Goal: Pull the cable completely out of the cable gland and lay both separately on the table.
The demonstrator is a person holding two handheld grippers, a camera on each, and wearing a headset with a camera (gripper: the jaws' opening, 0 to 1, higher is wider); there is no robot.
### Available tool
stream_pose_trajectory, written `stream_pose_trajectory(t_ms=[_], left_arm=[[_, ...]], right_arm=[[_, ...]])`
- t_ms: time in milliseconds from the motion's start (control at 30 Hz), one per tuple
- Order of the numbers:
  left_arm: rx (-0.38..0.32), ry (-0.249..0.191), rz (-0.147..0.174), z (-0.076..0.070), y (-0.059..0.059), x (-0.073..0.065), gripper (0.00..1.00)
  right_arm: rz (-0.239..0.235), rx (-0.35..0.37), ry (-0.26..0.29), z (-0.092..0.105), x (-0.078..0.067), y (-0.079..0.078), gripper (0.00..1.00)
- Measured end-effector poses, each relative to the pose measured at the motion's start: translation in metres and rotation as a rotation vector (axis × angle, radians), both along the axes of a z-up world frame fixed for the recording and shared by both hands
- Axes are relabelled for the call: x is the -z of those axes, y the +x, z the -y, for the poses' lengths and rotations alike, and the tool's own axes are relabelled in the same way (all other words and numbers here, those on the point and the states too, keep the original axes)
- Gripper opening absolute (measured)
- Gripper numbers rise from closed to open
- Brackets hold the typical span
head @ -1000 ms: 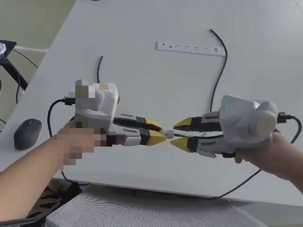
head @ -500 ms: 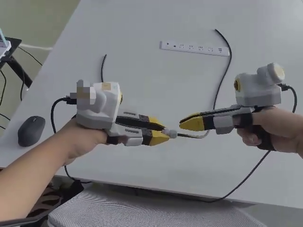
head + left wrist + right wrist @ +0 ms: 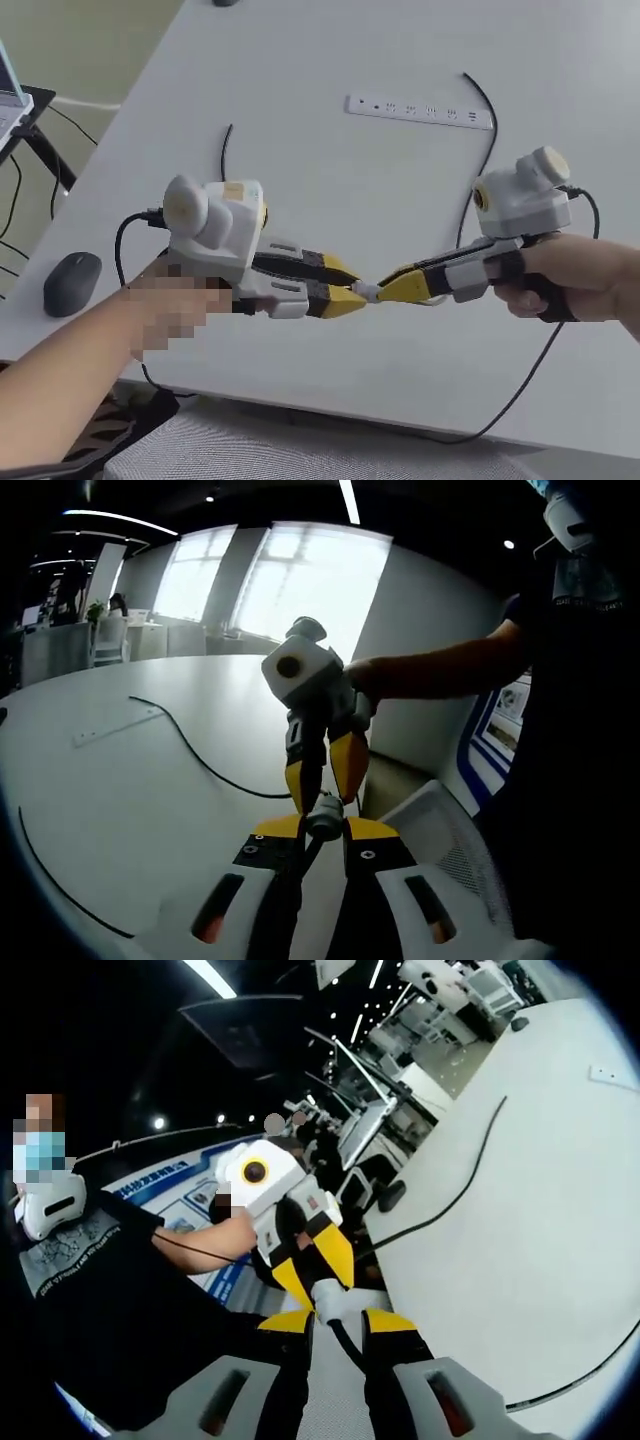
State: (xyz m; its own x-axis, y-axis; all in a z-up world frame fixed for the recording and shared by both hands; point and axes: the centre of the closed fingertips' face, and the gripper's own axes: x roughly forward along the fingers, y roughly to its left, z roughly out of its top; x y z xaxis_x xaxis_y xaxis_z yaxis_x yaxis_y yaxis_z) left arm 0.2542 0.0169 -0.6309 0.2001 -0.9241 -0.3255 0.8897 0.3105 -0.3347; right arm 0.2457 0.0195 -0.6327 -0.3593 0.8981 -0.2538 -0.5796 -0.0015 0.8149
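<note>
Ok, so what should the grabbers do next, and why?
Probably draw the right gripper straight back, away from the left gripper, which holds firm. The left looks shut on the cable gland and the right on the cable, which is not yet out of the gland.

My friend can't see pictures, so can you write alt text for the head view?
The left gripper and right gripper meet tip to tip above a white table, the left pinching a small cable gland. A power strip and computer mouse lie on it.

Office, white desk (image 3: 300,60), power strip (image 3: 420,108), mouse (image 3: 72,283)
</note>
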Motion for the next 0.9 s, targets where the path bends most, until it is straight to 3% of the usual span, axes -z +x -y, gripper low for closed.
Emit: stream_pose_trajectory(t_ms=[200, 400, 600, 633, 833, 900], left_arm=[[0.006, 0.005, -0.008, 0.0015, 0.0022, 0.0025, 0.15], [0.006, 0.011, -0.014, 0.001, 0.0016, 0.0047, 0.15], [-0.009, 0.008, -0.027, -0.0032, 0.0037, 0.005, 0.15], [-0.01, 0.004, -0.029, -0.0037, 0.0038, 0.0045, 0.15], [-0.014, -0.013, -0.039, -0.0044, 0.0022, 0.0019, 0.15], [-0.018, -0.026, -0.051, -0.0038, 0.0014, 0.0005, 0.15]], right_arm=[[-0.016, -0.004, 0.016, -0.0005, 0.0, 0.0, 0.1], [0.015, -0.012, 0.015, -0.001, 0.0009, -0.0015, 0.09], [0.182, -0.021, 0.017, -0.0047, -0.0007, 0.0011, 0.07], [0.192, -0.023, 0.012, -0.0051, -0.0014, -0.0002, 0.07], [0.379, -0.054, 0.007, -0.0059, -0.0049, -0.002, 0.07], [0.398, -0.059, 0.004, -0.0054, -0.0063, -0.0035, 0.07]])
